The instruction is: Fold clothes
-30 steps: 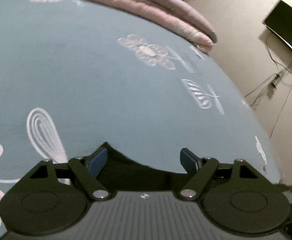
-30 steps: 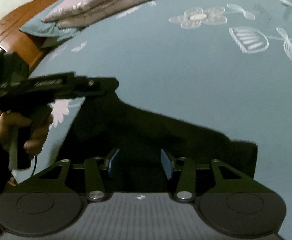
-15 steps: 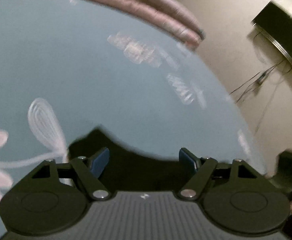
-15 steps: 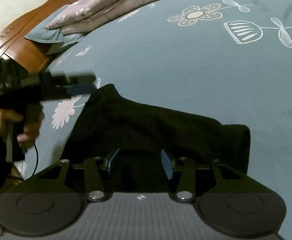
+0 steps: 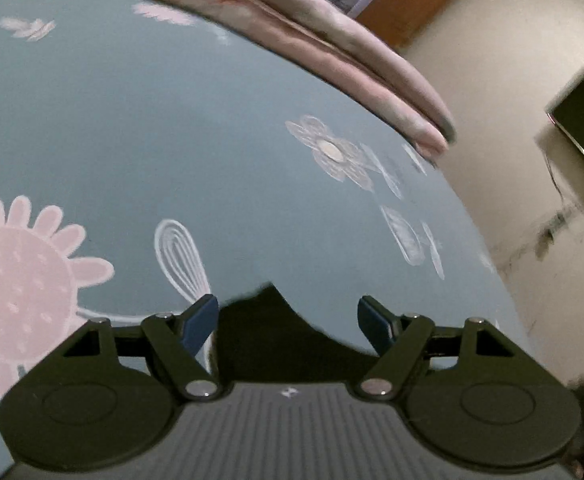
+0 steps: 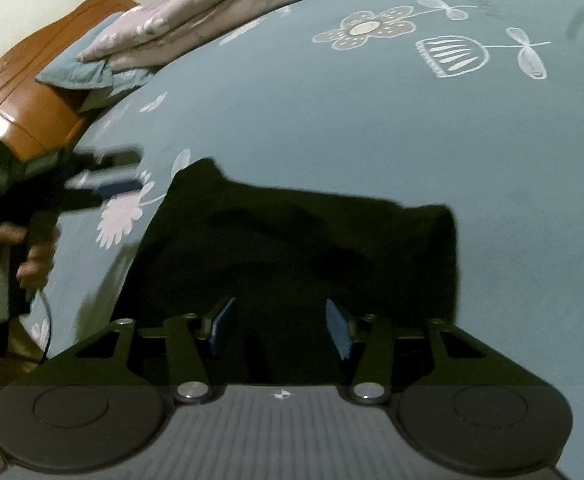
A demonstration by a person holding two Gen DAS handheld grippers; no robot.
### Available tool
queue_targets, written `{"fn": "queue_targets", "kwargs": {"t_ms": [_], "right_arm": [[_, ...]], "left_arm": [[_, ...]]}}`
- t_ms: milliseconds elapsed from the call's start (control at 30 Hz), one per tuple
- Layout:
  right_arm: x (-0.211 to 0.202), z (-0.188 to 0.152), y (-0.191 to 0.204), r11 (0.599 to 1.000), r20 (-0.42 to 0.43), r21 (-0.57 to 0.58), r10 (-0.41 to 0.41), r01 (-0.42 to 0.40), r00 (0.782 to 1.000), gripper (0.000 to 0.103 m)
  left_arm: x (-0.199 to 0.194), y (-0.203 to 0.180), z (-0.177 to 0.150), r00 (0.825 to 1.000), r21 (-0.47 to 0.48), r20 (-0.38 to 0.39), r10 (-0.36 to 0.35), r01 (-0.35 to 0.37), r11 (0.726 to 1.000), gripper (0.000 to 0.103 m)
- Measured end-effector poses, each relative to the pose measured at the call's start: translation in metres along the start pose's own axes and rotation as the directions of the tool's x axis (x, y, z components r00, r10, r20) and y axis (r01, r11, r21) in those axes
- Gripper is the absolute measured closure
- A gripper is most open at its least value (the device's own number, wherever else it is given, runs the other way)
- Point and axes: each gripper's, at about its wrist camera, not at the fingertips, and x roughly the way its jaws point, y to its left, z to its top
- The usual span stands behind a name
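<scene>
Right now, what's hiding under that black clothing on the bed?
Under the black garment lies the blue flowered bedspread, showing all around it. Whatever is directly beneath the dark cloth is covered and cannot be seen.

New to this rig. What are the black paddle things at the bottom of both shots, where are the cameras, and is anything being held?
A person holds one hand-held gripper in each hand; each has a fisheye camera looking along its two blue-padded fingers.

Left wrist view: the left hand-held gripper, jaws wide apart, only the edge of the black garment below them.

Right wrist view: the right hand-held gripper, jaws opening, over the black garment lying on the blue flowered bedsheet. Nothing looks gripped. At left, a hand holds the other gripper. Folded pink bedding lies behind.
</scene>
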Motion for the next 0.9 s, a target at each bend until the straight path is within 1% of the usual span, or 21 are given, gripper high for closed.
{"fn": "queue_targets", "kwargs": {"t_ms": [33,67,100,133,200,300,367,400,500,533,567,600,667,700,733,767,833,900], "right_arm": [[0.000,-0.001,0.003,1.000,0.001,-0.002,0.003,-0.003,1.000,0.047],[-0.001,-0.002,0.005,1.000,0.000,-0.004,0.008,-0.008,1.000,0.047],[-0.002,-0.003,0.007,1.000,-0.001,-0.006,0.013,-0.013,1.000,0.047],[-0.003,-0.004,0.007,1.000,-0.001,-0.007,0.015,-0.015,1.000,0.047],[-0.004,-0.005,0.008,1.000,-0.004,-0.011,0.018,-0.018,1.000,0.047],[-0.003,-0.005,0.009,0.999,-0.006,-0.021,0.037,-0.037,0.999,0.047],[-0.001,-0.003,0.013,0.997,-0.006,-0.032,0.063,-0.063,0.998,0.047],[0.002,-0.001,0.018,0.996,-0.010,-0.045,0.080,-0.080,0.997,0.047],[0.015,0.003,0.040,0.985,-0.034,-0.131,0.109,-0.113,0.993,0.047],[0.021,0.005,0.051,0.978,-0.045,-0.172,0.115,-0.121,0.992,0.047],[0.027,0.006,0.063,0.966,-0.053,-0.223,0.122,-0.131,0.991,0.048],[0.034,0.007,0.076,0.952,-0.064,-0.271,0.128,-0.141,0.990,0.048],[0.046,0.006,0.098,0.922,-0.097,-0.349,0.141,-0.166,0.985,0.048],[0.053,0.005,0.111,0.904,-0.116,-0.389,0.143,-0.178,0.983,0.050],[0.059,0.003,0.124,0.882,-0.135,-0.433,0.143,-0.188,0.981,0.054],[0.062,-0.001,0.134,0.858,-0.146,-0.474,0.145,-0.198,0.979,0.054],[0.067,-0.014,0.156,0.799,-0.158,-0.563,0.146,-0.211,0.977,0.054],[0.073,-0.027,0.178,0.732,-0.169,-0.645,0.142,-0.218,0.975,0.054]], "left_arm": [[0.006,0.007,0.006,0.999,-0.059,-0.022,0.033,-0.035,0.998,0.036],[0.013,0.014,0.012,0.997,-0.117,-0.046,0.065,-0.070,0.991,0.054],[0.017,0.019,0.015,0.994,-0.148,-0.074,0.085,-0.095,0.984,0.060],[0.021,0.021,0.016,0.990,-0.155,-0.099,0.100,-0.115,0.981,0.062],[0.029,0.021,0.013,0.983,-0.142,-0.158,0.096,-0.118,0.983,0.062],[0.035,0.021,0.009,0.973,-0.125,-0.188,0.133,-0.158,0.980,0.059],[0.037,0.026,0.010,0.977,-0.157,-0.178,0.118,-0.147,0.977,0.060],[0.038,0.028,0.011,0.979,-0.170,-0.180,0.097,-0.128,0.977,0.061],[0.041,0.030,0.014,0.980,-0.162,-0.189,0.058,-0.089,0.983,0.062],[0.044,0.030,0.015,0.979,-0.162,-0.202,0.037,-0.071,0.984,0.066],[0.046,0.031,0.016,0.976,-0.155,-0.216,0.039,-0.073,0.985,0.073],[0.048,0.032,0.017,0.973,-0.147,-0.229,0.040,-0.075,0.986,0.078],[0.049,0.030,0.019,0.969,-0.128,-0.242,0.043,-0.076,0.989,0.082],[0.050,0.030,0.019,0.968,-0.119,-0.248,0.045,-0.076,0.990,0.082],[0.049,0.029,0.020,0.966,-0.104,-0.254,0.049,-0.077,0.992,0.083],[0.049,0.027,0.020,0.964,-0.090,-0.260,0.053,-0.079,0.993,0.083],[0.050,0.025,0.022,0.960,-0.072,-0.273,0.057,-0.080,0.994,0.083],[0.050,0.025,0.023,0.957,-0.065,-0.285,0.057,-0.078,0.995,0.083]]}}
